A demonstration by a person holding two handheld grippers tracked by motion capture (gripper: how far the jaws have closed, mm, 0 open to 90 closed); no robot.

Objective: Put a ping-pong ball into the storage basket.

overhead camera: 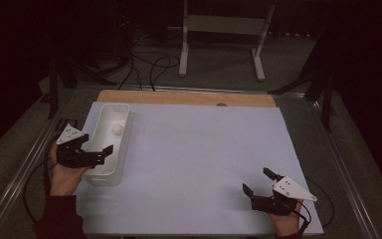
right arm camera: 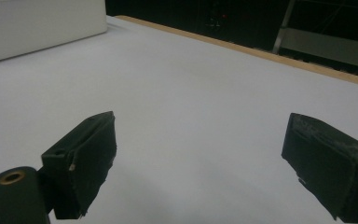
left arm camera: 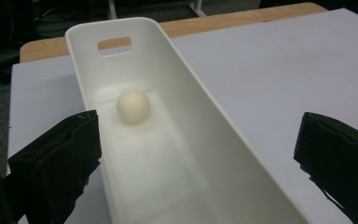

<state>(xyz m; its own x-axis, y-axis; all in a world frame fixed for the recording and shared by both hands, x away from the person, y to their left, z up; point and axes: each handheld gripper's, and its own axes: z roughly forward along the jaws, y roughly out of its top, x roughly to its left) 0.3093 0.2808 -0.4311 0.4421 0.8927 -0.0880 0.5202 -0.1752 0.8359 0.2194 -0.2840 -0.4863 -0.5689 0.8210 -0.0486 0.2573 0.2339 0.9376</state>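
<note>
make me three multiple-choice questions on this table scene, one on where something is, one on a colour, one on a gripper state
1. Where is the small cream ball?
A. inside the long white plastic bin
B. on the pale mat beside it
C. between the right gripper's jaws

2. What colour is the bin?
A. black
B. white
C. red

3. How does the left gripper stand?
A. shut on the ball
B. shut on the bin wall
C. open

Answers: 1 A, the ball rests on the bin's floor; 2 B, its walls are white; 3 C, its jaws stand wide apart, holding nothing.
</note>
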